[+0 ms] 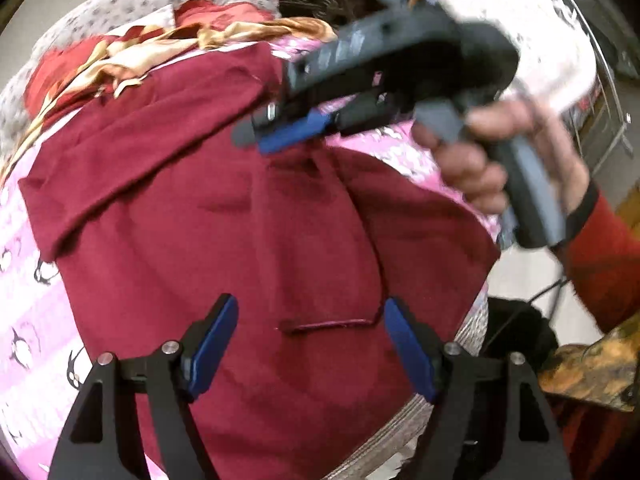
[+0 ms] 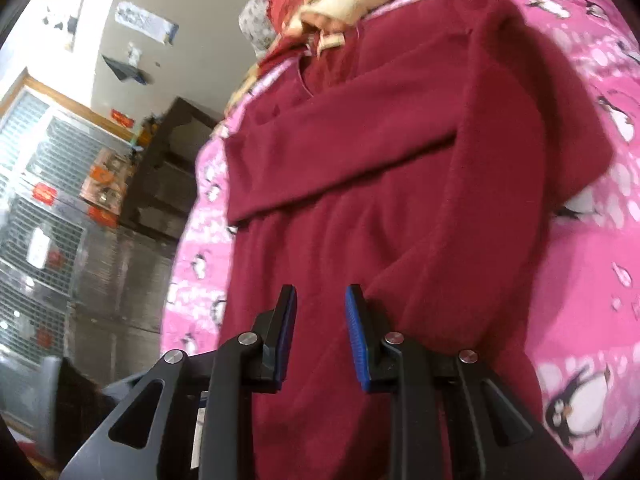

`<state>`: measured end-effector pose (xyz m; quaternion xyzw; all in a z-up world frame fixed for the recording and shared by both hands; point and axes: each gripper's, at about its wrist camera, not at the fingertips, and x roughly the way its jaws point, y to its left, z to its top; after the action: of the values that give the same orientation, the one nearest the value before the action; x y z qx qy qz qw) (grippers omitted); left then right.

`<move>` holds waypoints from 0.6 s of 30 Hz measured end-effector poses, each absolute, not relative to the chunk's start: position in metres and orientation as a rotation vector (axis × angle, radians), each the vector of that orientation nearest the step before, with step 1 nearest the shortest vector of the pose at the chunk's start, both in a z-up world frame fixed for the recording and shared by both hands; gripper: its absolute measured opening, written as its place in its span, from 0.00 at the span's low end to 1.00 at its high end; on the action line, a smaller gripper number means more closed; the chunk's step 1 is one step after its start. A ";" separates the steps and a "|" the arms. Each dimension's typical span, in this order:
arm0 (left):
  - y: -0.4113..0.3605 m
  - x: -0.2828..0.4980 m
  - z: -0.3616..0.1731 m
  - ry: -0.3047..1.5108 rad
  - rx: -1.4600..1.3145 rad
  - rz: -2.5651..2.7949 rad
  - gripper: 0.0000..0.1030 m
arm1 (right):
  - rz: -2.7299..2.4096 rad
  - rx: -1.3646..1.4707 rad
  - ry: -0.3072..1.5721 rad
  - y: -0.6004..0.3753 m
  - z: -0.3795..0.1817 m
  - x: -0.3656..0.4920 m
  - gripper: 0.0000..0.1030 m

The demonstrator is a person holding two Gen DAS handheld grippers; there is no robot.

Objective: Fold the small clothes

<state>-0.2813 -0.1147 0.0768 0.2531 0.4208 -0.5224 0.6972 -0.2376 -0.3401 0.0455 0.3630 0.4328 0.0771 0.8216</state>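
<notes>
A maroon long-sleeved top [image 1: 224, 216] lies spread on a pink penguin-print blanket [image 1: 28, 320]. One sleeve [image 2: 360, 152] is folded across its body. My left gripper [image 1: 311, 308] hovers low over the top's near part, jaws wide apart and nothing between them. My right gripper [image 2: 321, 294] stands over the top's lower part with a narrow gap between its blue pads [image 2: 356, 320]; no cloth is pinched there. In the left wrist view the right gripper [image 1: 256, 140] shows side-on above the top's far part, held by a hand [image 1: 472, 168] in a red sleeve.
A red and gold cloth [image 1: 132, 52] lies bunched beyond the top, with a grey patterned pillow [image 1: 80, 12] behind it. The blanket's edge [image 2: 180, 280] drops to the floor beside a dark shelf unit [image 2: 168, 168]. A dark object [image 1: 516, 328] sits below the bed edge.
</notes>
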 end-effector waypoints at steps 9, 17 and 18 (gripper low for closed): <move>-0.166 -0.315 0.055 0.887 0.698 -1.094 0.77 | 0.085 0.809 0.853 -0.372 0.066 -0.284 0.33; -0.183 -0.276 0.040 1.040 0.607 -1.039 0.04 | 0.042 0.851 0.813 -0.391 0.066 -0.305 0.34; -0.178 -0.263 0.046 1.092 0.541 -1.060 0.04 | 0.037 0.851 0.808 -0.394 0.068 -0.308 0.34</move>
<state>-0.2628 -0.1778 0.0462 0.2421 0.4885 -0.4742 0.6913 -0.3078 -0.3937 0.0677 0.4014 0.3813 0.0173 0.8326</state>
